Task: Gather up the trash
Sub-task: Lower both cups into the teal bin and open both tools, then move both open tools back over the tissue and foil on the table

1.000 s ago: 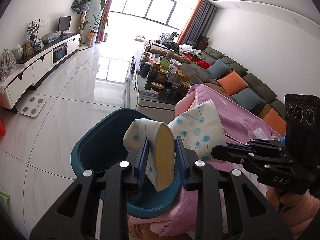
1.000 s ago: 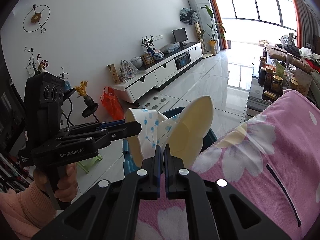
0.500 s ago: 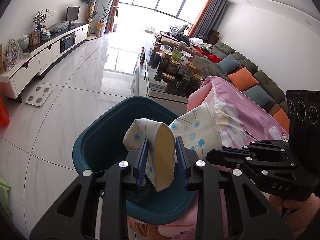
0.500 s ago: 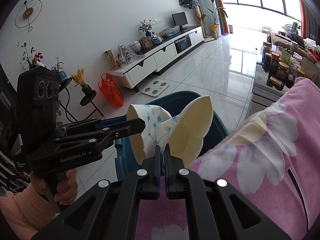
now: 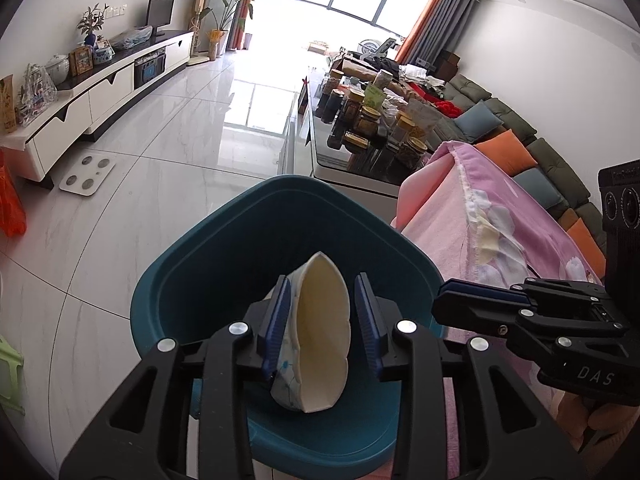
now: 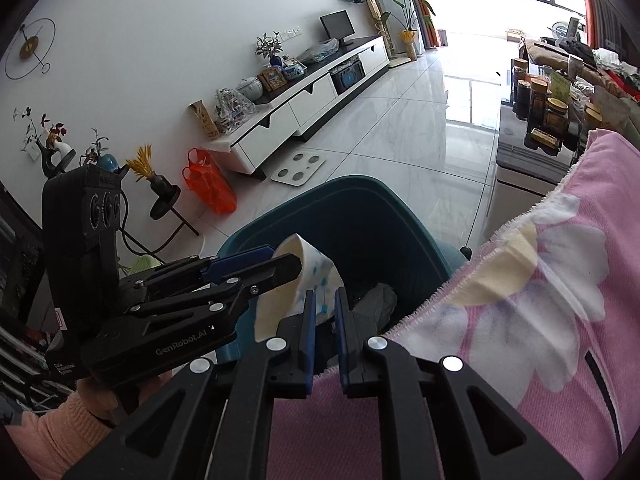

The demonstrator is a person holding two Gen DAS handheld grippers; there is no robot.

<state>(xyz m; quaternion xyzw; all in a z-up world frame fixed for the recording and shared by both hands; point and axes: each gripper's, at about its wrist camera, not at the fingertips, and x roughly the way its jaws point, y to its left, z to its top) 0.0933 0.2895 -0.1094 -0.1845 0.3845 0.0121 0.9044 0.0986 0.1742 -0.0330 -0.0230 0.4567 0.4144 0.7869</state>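
Note:
A crushed paper cup (image 5: 320, 340), white with blue dots and a cream inside, stands between the fingers of my left gripper (image 5: 322, 280), over the teal bin (image 5: 224, 248). The left jaws are opening: the left pad touches the cup and a gap shows at the right pad. In the right wrist view the same cup (image 6: 296, 276) pokes from the left gripper (image 6: 284, 258) above the bin (image 6: 360, 200). My right gripper (image 6: 325, 292) hangs at the bin's rim, its jaws opening a little with nothing between them. Its tip (image 5: 440, 298) sits just right of the bin.
A pink flowered blanket (image 6: 540, 280) borders the bin on the right. Grey crumpled trash (image 6: 380, 300) lies in the bin. Beyond are a low table with several jars (image 5: 372, 120), a white TV cabinet (image 5: 100, 92), a scale (image 5: 86, 176), an orange bag (image 6: 208, 188).
The second cup that my right gripper held is gone from its jaws, which have parted. My left jaws have widened around their cup. Both grippers have come lower over the bin.

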